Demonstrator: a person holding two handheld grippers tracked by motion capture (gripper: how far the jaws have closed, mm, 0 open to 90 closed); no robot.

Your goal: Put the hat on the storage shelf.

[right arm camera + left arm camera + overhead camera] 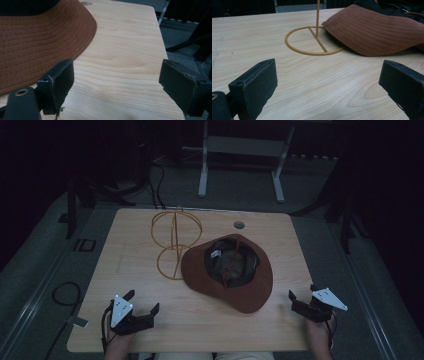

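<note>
Looks like a lab or recording studio setup from where I'm driving this thing, definitely not someone's home. I've got a plain light wooden table (150,330) with a cable grommet hole (239,225) in the top, sitting on grey carpet (45,265). Black cables (65,295) snake over the floor on the left, dark stand legs (72,205) sit at the sides, and a white metal-framed bench (240,150) stands behind. Everything around the table is really dim and blacked out.
</note>
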